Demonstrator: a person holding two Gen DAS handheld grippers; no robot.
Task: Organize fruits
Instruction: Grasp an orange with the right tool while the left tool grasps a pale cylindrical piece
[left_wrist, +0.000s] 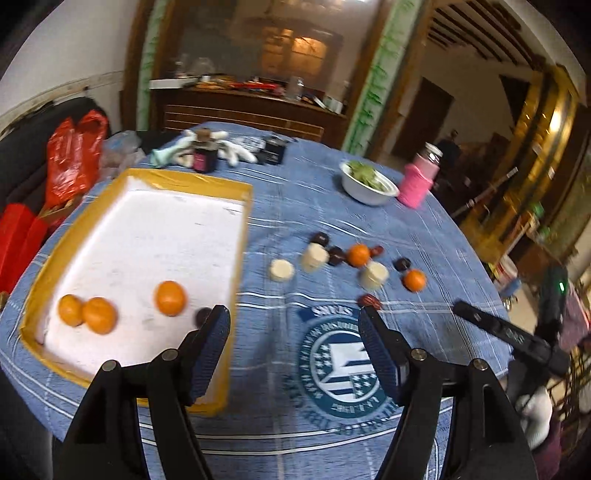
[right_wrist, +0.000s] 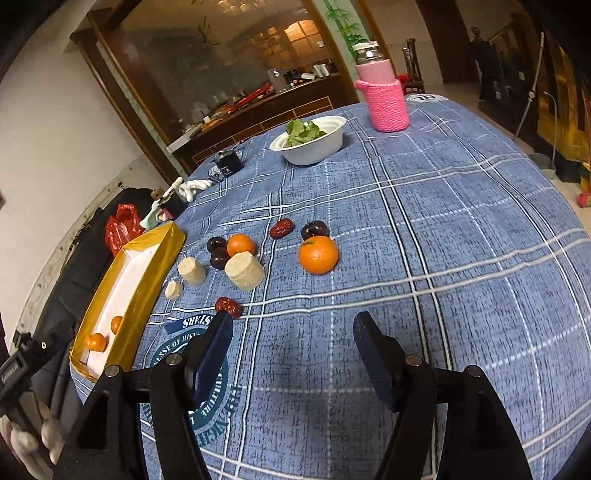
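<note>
1. While both tools hang over the blue checked cloth (right_wrist: 424, 229), the left gripper (left_wrist: 293, 321) has its jaws spread wide and grips nothing; the right gripper (right_wrist: 291, 325) is likewise wide and bare.
2. Left tool, nearest items: its left finger (left_wrist: 210, 339) overlaps the right wall of the tray (left_wrist: 236, 254); a dark fruit (left_wrist: 202, 315) lies in the tray just beyond that fingertip.
3. Left tool, farther left in the tray: one orange (left_wrist: 170, 297) sits alone, and two oranges (left_wrist: 86, 313) touch each other near the left wall.
4. Left tool, ahead right: a red date (left_wrist: 369, 301) lies just beyond the right fingertip.
5. Right tool, nearest item: the same date (right_wrist: 228, 306) sits just beyond its left fingertip.
6. Right tool, ahead: a big orange (right_wrist: 318, 254) lies on the cloth with a dark plum (right_wrist: 314, 230) touching its far side and a second date (right_wrist: 281, 228) near to the left.
7. Right tool, ahead left: three pale cylinders (right_wrist: 244, 270) stand beside a small orange (right_wrist: 240, 244) and two plums (right_wrist: 218, 251).
8. Right tool, far ahead: a white bowl (right_wrist: 314, 147) of greens and a pink-sleeved bottle (right_wrist: 384, 99) stand well apart from the fruit.
</note>
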